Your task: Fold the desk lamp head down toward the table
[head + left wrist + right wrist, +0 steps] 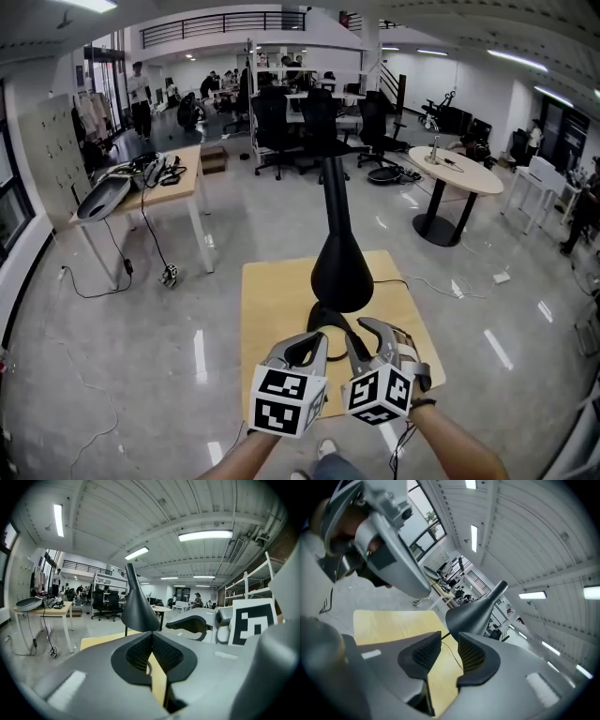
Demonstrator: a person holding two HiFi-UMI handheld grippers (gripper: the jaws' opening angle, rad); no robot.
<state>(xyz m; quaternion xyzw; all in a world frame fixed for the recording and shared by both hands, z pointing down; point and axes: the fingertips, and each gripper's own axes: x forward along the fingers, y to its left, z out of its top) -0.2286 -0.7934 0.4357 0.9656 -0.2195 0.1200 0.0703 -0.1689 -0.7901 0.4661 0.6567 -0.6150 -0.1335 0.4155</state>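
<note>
A black desk lamp stands on a small wooden table (272,309). Its cone-shaped head (341,272) hangs low over the round base (323,321), and the neck (333,192) rises straight up behind it. Both grippers are held side by side in front of the lamp, short of its base. My left gripper (317,339) is shut with nothing in it; in the left gripper view its pads (140,651) meet just under the lamp head (138,609). My right gripper (367,333) is open by a narrow gap and empty, with the lamp head (474,613) just beyond its pads (471,654).
A wooden desk (141,192) cluttered with gear stands at the left, and a round white table (459,173) at the right. Black office chairs (291,122) are further back. The lamp's cable (427,283) runs off the table to the right over glossy floor.
</note>
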